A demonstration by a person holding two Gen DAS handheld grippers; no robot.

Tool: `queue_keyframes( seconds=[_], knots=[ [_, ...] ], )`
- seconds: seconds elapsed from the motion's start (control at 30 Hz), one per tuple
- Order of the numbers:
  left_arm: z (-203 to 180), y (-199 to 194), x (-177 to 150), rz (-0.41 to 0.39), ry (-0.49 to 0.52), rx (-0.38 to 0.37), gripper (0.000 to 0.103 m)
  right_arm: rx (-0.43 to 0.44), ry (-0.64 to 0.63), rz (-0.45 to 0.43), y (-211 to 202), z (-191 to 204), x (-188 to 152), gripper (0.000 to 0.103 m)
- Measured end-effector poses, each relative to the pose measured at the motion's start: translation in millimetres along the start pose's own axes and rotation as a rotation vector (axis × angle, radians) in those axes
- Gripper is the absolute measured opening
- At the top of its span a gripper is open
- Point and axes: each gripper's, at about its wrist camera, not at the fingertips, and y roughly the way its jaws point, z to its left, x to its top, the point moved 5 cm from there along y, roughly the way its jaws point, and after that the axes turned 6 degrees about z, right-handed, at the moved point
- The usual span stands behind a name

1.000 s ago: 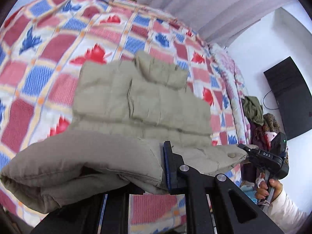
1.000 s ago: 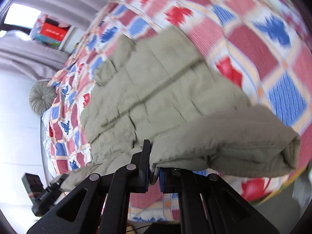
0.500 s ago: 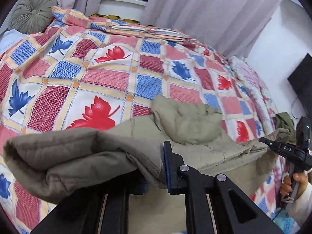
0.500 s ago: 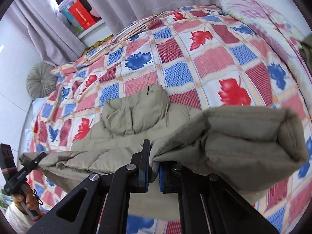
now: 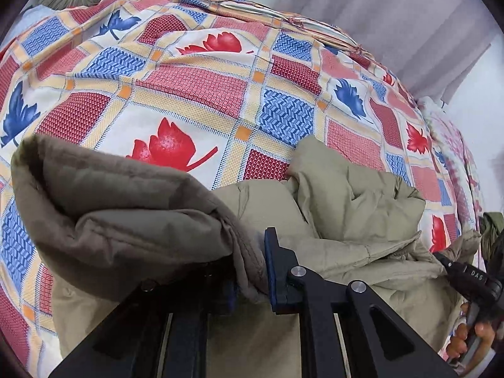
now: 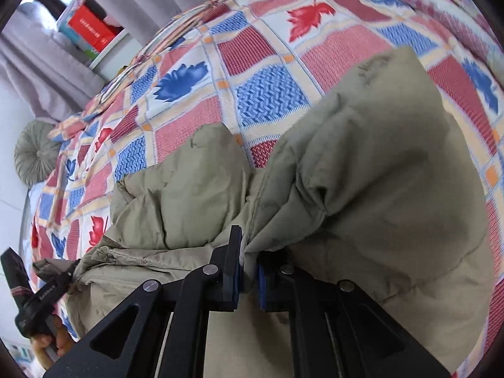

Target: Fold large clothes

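Note:
A padded olive-khaki jacket (image 5: 352,195) lies on the bed, its collar bunched toward the far side; it also shows in the right wrist view (image 6: 176,189). My left gripper (image 5: 252,271) is shut on one lower corner of the jacket, and a thick fold (image 5: 119,208) drapes over its left finger. My right gripper (image 6: 250,271) is shut on the other lower corner, with a big fold (image 6: 393,170) hanging to its right. Each gripper shows in the other's view: the right gripper at the right edge (image 5: 472,278), the left gripper at the lower left (image 6: 47,296).
The bed carries a patchwork quilt (image 5: 195,85) of red, blue and cream squares with leaf prints. A round grey-green cushion (image 6: 34,154) sits at the headboard side. Grey curtains (image 5: 393,22) and a shelf with a red box (image 6: 91,28) stand behind the bed.
Both grippers have carried the jacket's lower edge forward and down toward the collar. The fold has closed further over the jacket's body, and the quilt looms closer in both views.

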Motion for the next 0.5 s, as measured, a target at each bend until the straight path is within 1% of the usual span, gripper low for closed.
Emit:
queue_keyframes(
  seconds=[0.03, 0.07, 0.1, 0.13, 0.17, 0.2, 0.27, 0.33, 0.37, 0.4, 0.43, 0.47, 0.5],
  knots=[
    [-0.6, -3.9, -0.3, 0.003, 0.007, 0.0, 0.025, 0.005, 0.001, 0.001, -1.8, -0.2, -0.2, 0.013],
    [-0.5, -9.5, -0.7, -0.003, 0.011, -0.001, 0.042, 0.009, -0.004, 0.001, -4.5, 0.7, -0.2, 0.017],
    [0.2, -17.4, -0.4, -0.018, 0.012, 0.005, 0.068, 0.012, -0.015, 0.0, -8.9, 2.5, -0.4, 0.026],
    [2.1, -28.8, 0.1, -0.059, 0.007, 0.025, 0.08, 0.014, -0.028, -0.006, -15.5, 4.7, -1.4, 0.035],
    [3.8, -40.5, 1.0, -0.103, 0.002, 0.046, 0.094, 0.016, -0.038, -0.014, -21.8, 6.6, -2.4, 0.059],
    [5.6, -49.5, 2.1, -0.133, 0.002, 0.055, 0.094, 0.018, -0.047, -0.021, -27.4, 8.5, -3.1, 0.077],
    [7.4, -61.5, 2.5, -0.149, 0.005, 0.059, 0.094, 0.01, -0.07, -0.051, -42.3, 10.8, -6.8, 0.079],
    [6.8, -65.2, -0.2, -0.147, 0.015, 0.06, 0.094, -0.004, -0.098, -0.05, -50.4, 10.7, -12.6, 0.079],
    [3.4, -63.6, -3.1, -0.135, 0.034, 0.044, 0.091, -0.023, -0.112, -0.047, -52.2, 10.0, -16.0, 0.079],
    [-1.9, -60.3, -6.3, -0.123, 0.057, 0.02, 0.075, -0.04, -0.129, -0.046, -53.2, 9.8, -18.7, 0.074],
    [-9.3, -53.1, -10.1, -0.102, 0.088, 0.003, 0.065, -0.062, -0.156, -0.046, -53.4, 10.0, -22.3, 0.065],
    [-16.9, -42.6, -15.0, -0.073, 0.118, 0.003, 0.051, -0.094, -0.188, -0.039, -50.8, 11.0, -25.5, 0.035],
    [-24.4, -31.1, -20.8, -0.05, 0.142, 0.007, 0.043, -0.12, -0.216, -0.026, -46.2, 12.3, -27.9, 0.022]
  ],
)
